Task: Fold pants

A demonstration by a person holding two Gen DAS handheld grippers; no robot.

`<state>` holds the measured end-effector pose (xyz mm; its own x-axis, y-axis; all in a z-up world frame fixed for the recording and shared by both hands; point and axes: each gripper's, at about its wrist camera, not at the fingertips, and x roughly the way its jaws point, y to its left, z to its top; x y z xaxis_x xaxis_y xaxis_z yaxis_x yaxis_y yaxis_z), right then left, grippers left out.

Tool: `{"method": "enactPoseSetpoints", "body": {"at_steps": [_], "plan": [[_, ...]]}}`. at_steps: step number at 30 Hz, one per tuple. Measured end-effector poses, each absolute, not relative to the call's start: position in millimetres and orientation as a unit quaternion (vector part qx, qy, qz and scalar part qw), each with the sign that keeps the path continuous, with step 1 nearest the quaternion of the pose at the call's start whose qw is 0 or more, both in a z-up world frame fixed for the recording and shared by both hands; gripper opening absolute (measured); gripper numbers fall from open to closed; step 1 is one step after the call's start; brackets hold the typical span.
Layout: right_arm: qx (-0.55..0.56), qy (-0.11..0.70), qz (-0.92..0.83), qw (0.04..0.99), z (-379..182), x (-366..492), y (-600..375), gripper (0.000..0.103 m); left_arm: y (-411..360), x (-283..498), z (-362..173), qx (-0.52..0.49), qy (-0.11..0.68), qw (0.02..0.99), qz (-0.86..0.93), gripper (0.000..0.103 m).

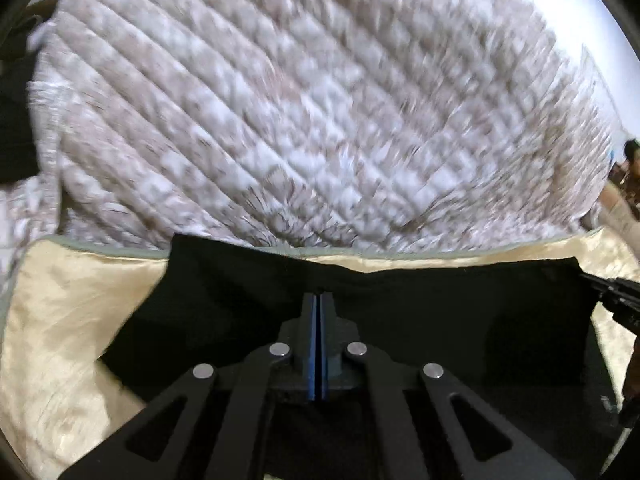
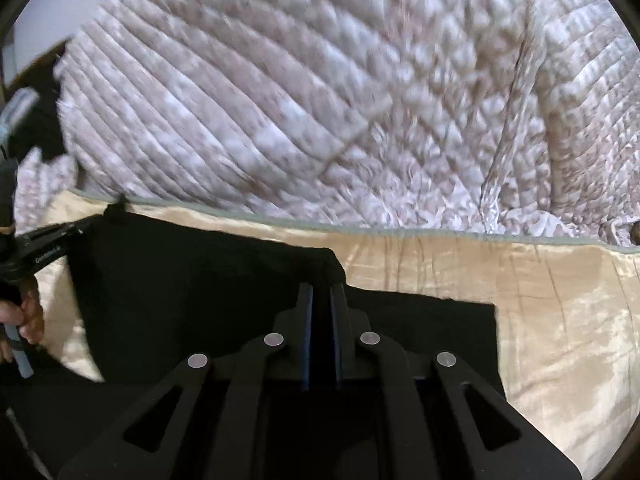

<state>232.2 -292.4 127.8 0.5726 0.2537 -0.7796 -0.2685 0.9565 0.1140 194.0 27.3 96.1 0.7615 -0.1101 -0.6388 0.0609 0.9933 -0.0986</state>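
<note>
The black pants (image 1: pixel 440 312) hang spread between my two grippers above a cream satin cover (image 1: pixel 72 320). My left gripper (image 1: pixel 320 294) has its fingers pressed together, pinching the cloth just below the pants' top edge. At the right edge of the left wrist view, the right gripper (image 1: pixel 590 280) grips the pants' other upper corner. In the right wrist view the pants (image 2: pixel 180 280) bunch at the tip of my right gripper (image 2: pixel 322 286), with dark cloth in its narrow gap. The left gripper (image 2: pixel 110 214) clamps the far-left corner, and a tuft of cloth sticks out above it.
A quilted white and beige blanket (image 1: pixel 300 100) is heaped behind the cover and fills the upper half of both views (image 2: pixel 280 80). The cream satin cover (image 2: pixel 560 320) stretches out to the right. A hand (image 2: pixel 28 316) holds the left gripper's handle.
</note>
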Motion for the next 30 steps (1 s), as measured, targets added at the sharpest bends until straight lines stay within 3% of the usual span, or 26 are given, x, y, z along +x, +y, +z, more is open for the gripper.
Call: {"method": "enactPoseSetpoints", "body": {"at_steps": [9,13,19,22,24,26,28,30], "plan": [[0.046,0.398,0.174,0.9,188.5,96.5,-304.8,0.006,38.1,51.9,127.7,-0.094,0.305,0.947,-0.046,0.002],[0.084,0.426,0.16,0.887,169.4,29.8,-314.7,0.006,35.6,-6.4,97.5,-0.113,0.335,0.934,-0.052,0.002],[0.122,0.522,0.132,0.834,110.4,-14.7,-322.3,0.008,36.7,-45.6,33.3,-0.116,0.439,0.89,-0.033,0.003],[0.137,0.526,0.13,0.829,110.6,-23.8,-327.2,0.018,38.0,-56.5,33.6,-0.102,0.442,0.891,-0.015,0.003],[0.154,0.519,0.129,0.831,114.4,-27.6,-332.7,0.033,41.7,-58.4,44.5,-0.107,0.429,0.897,-0.01,0.003],[0.183,0.51,0.128,0.831,114.0,-34.4,-340.9,0.054,41.5,-59.5,56.9,-0.101,0.41,0.907,-0.009,0.005],[0.207,0.503,0.118,0.831,112.0,-38.9,-348.9,0.057,37.7,-50.7,66.9,-0.095,0.398,0.912,-0.016,0.027],[0.224,0.499,0.107,0.83,109.5,-39.3,-356.9,0.057,29.3,-37.2,70.0,-0.081,0.393,0.916,-0.021,0.04]]}}
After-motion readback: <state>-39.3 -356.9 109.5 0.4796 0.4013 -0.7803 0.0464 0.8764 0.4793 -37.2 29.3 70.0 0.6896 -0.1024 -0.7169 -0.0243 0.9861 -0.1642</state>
